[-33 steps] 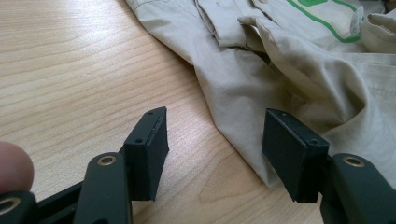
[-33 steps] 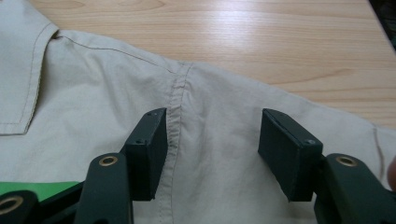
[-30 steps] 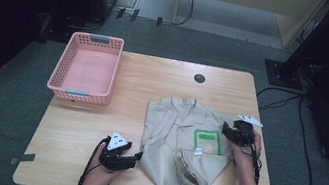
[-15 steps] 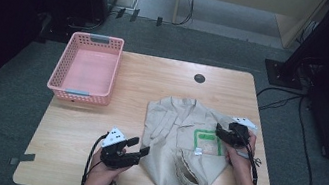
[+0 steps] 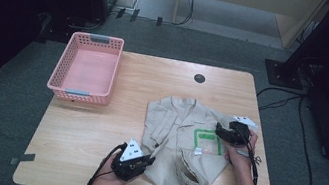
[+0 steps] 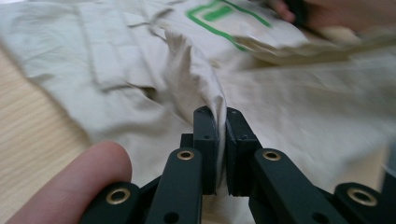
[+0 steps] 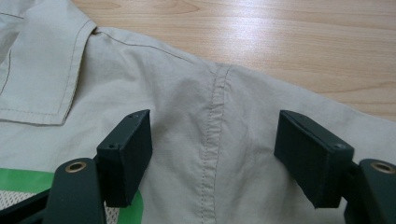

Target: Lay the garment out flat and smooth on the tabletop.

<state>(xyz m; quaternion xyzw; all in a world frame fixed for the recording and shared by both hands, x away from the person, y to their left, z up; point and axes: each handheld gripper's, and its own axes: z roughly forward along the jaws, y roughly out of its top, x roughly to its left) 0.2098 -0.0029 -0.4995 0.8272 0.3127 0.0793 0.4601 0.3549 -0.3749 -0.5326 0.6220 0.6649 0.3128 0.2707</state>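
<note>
**Left hand-held gripper pinched the shirt; fold barely begun**

Left hand-held gripper [image 6: 218, 149] had just been closing, and its jaws were clamped on a raised ridge of the beige shirt [image 5: 180, 136], the cloth tenting up between the pads in the left gripper view. From above, this gripper sat at the shirt's near left edge, close to the front of the tabletop [image 5: 92, 151]. Right hand-held gripper [image 7: 219, 158] had just been opening; its jaws stood wide apart over the shoulder seam, the cloth lying flat below them with no pad pressing on it, so it held nothing.

The shirt lay spread, collar away from the person, on the right half of the tabletop, with a green-edged label [image 5: 207, 141] on its chest and a sleeve already turned in near the hem. Judging by this, the folding was at an early stage: one side had been partly gathered, and most folds remained. The pink basket [image 5: 82, 93] stood well apart at the far left with nothing in it, so putting the shirt away, if intended, was still ahead.
</note>
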